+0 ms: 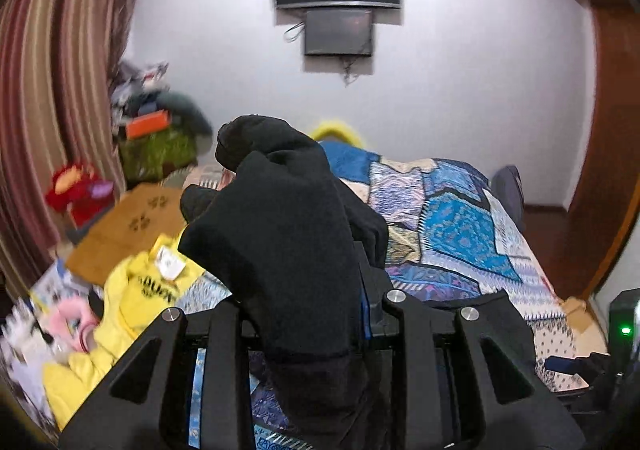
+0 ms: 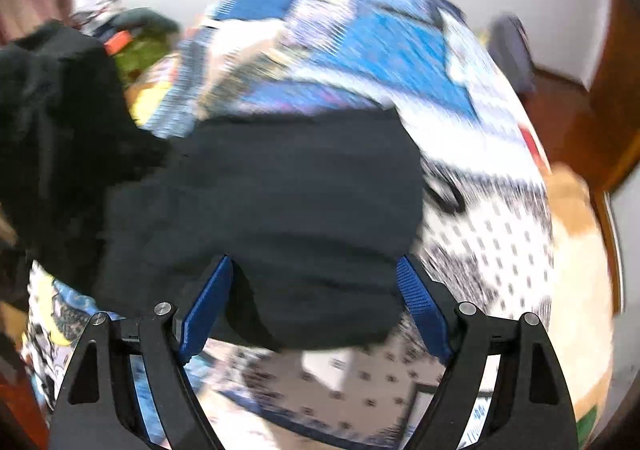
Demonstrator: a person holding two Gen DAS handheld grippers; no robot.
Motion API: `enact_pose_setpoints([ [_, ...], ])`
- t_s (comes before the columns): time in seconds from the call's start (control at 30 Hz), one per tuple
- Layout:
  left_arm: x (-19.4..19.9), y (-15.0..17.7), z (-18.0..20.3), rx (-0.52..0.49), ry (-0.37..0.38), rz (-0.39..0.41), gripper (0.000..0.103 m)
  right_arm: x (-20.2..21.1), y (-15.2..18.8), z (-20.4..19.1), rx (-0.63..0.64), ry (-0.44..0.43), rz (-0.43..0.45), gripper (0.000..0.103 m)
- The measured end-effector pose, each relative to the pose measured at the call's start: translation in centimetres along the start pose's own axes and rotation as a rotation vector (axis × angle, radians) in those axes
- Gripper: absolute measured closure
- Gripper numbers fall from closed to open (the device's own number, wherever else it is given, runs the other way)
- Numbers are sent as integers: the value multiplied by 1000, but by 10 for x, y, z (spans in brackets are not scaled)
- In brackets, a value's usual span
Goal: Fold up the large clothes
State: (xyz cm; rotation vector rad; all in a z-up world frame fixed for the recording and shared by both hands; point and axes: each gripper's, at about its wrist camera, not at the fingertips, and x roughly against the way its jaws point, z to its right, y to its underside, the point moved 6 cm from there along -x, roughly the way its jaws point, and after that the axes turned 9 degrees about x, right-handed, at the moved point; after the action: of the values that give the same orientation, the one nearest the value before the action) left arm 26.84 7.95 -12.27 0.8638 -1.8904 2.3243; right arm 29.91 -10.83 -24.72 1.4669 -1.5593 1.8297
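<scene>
One big bed (image 1: 460, 218) fills the room ahead of you, dressed in a blue patchwork quilt (image 2: 360, 62) with a white dotted border. And on top of it, there's your black garment (image 1: 288, 234), a thick, matte, fleecy-looking piece, plain dark all over.

Your left hand-held gripper (image 1: 360, 290) has it! The fingers are pressed together on a bunch of that fabric, and the cloth heaps up and over the front of the gripper, rising to a rounded peak up and to the left, with a darker band hanging down between the finger arms. So on this side the garment's long run goes from the grip upward and away from you.

Over on your right hand-held gripper (image 2: 316, 302), the blue-padded fingers (image 2: 208, 302) stand wide apart, and a folded lobe of the same black garment sits right between them on the quilt. That view is heavily blurred, so you can't tell whether the pads touch the cloth. From there the fabric spreads leftward and lifts toward the upper left corner.

Beside the garment, to your left, a yellow piece of clothing (image 1: 132, 306) with black lettering lies crumpled on the bed.
</scene>
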Motion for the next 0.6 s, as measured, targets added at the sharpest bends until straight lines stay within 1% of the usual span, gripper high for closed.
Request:
enact_pose_setpoints([
  [0.03,3,1,15,-36,13,7,75,-11,8,8,-36,-23,-28,22],
  [0.1,6,5,41,-104,34,13,75,-25,16,12,-83,-76,-42,22],
  [0.17,7,12,74,-196,62,15,75,-29,17,17,-134,-140,-46,21],
  [0.23,6,21,98,-247,107,-4,75,-34,16,21,-173,-202,-49,21],
  [0.27,2,28,115,-268,153,-41,75,-31,18,19,-172,-210,-50,23],
  [0.3,-1,33,123,-274,182,-70,75,-26,19,17,-163,-208,-53,24],
  [0.33,-7,42,136,-277,229,-127,75,-22,20,18,-147,-196,-52,24],
  [0.4,-16,56,148,-271,293,-219,75,-6,24,26,-134,-163,-21,24],
  [0.43,-22,66,155,-262,335,-287,75,3,27,32,-137,-149,-5,24],
  [0.5,-29,83,162,-248,397,-387,75,18,35,49,-162,-113,17,24],
  [0.53,-32,95,166,-252,431,-450,75,26,40,60,-180,-81,23,24],
  [0.6,-36,114,170,-266,472,-522,70,38,49,79,-204,-27,28,24],
])
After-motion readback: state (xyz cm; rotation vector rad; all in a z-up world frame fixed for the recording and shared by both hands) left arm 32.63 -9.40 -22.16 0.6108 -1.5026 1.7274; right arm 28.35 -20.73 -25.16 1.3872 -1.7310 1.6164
